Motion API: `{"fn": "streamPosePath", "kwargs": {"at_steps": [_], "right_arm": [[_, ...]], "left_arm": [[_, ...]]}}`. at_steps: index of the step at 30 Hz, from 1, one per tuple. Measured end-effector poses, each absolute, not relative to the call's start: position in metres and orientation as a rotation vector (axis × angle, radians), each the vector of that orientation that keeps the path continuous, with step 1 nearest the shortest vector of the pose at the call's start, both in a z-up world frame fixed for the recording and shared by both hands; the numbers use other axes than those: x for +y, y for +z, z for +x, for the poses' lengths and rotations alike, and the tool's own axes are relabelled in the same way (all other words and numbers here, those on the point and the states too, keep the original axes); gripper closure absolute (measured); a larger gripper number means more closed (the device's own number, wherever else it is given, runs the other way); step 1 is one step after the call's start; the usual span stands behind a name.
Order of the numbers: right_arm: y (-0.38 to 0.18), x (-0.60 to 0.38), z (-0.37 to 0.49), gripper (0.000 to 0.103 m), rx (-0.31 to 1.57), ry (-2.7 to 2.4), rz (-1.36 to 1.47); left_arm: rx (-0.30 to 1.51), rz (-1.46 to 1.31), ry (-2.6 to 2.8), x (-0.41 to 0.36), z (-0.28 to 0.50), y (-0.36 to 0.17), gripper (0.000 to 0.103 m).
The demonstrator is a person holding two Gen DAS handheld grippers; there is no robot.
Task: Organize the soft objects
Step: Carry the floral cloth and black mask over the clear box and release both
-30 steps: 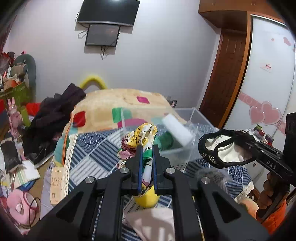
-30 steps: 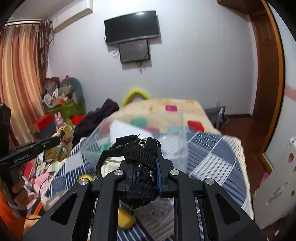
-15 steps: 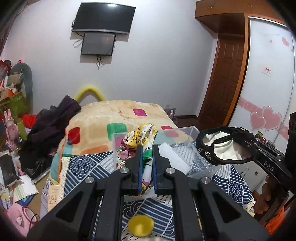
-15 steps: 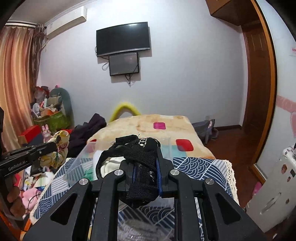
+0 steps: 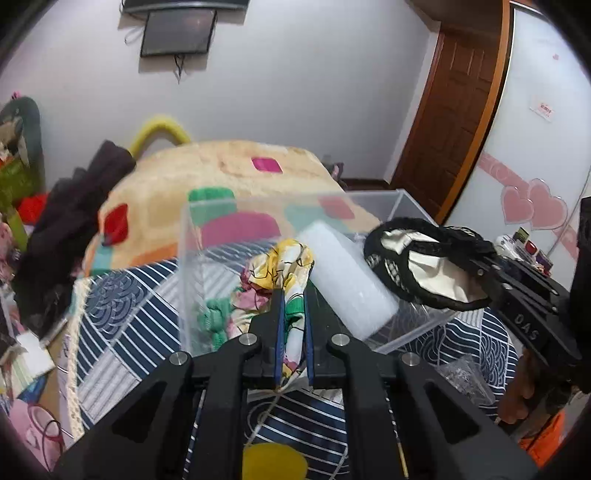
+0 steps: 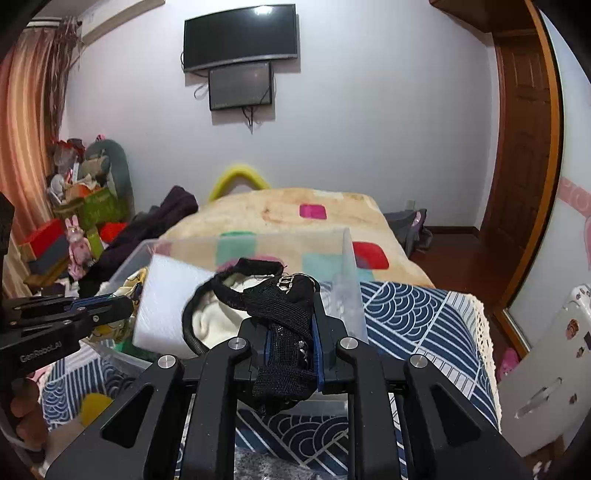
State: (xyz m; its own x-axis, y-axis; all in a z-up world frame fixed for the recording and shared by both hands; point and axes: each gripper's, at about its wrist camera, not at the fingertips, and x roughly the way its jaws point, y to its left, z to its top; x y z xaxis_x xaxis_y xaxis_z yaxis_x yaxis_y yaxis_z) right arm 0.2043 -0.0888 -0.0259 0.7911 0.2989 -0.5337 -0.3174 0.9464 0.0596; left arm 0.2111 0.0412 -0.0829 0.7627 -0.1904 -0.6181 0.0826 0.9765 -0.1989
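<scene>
A cluttered bedroom with pale walls and warm wood trim

A dark television (image 6: 240,35) hangs high on the white wall (image 6: 388,129) with a smaller screen (image 6: 241,85) mounted just below it, cables dangling. A bed (image 6: 280,210) carries a beige blanket with coloured squares and, nearer, a navy-and-white patterned quilt (image 6: 413,314). A brown wooden door (image 5: 450,110) stands beside a white wardrobe panel with pink hearts (image 5: 532,206). Striped orange curtains (image 6: 26,118) hang on the far side, above a heap of toys and boxes (image 6: 81,199); dark clothes (image 5: 70,214) lie piled beside the bed.
</scene>
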Motion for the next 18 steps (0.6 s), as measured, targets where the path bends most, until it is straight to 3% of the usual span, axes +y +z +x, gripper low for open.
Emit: {"fn": "streamPosePath", "kwargs": {"at_steps": [6,9,11,18], "right_arm": [[-0.031,-0.094,0.207,0.078,0.615,0.339,-0.036],[-0.029,-0.097,0.204,0.062,0.617,0.344,-0.039],[-0.027,-0.097,0.202,0.044,0.609,0.349,-0.036],[-0.014,-0.100,0.190,0.032,0.569,0.360,-0.036]], "left_arm": [[0.710,-0.164,-0.160,0.038,0.213,-0.090,0.093],[0.711,-0.159,-0.160,0.037,0.211,-0.089,0.088],[0.711,-0.152,-0.160,0.036,0.208,-0.088,0.082],[0.685,-0.135,-0.150,0.036,0.192,-0.078,0.065]]}}
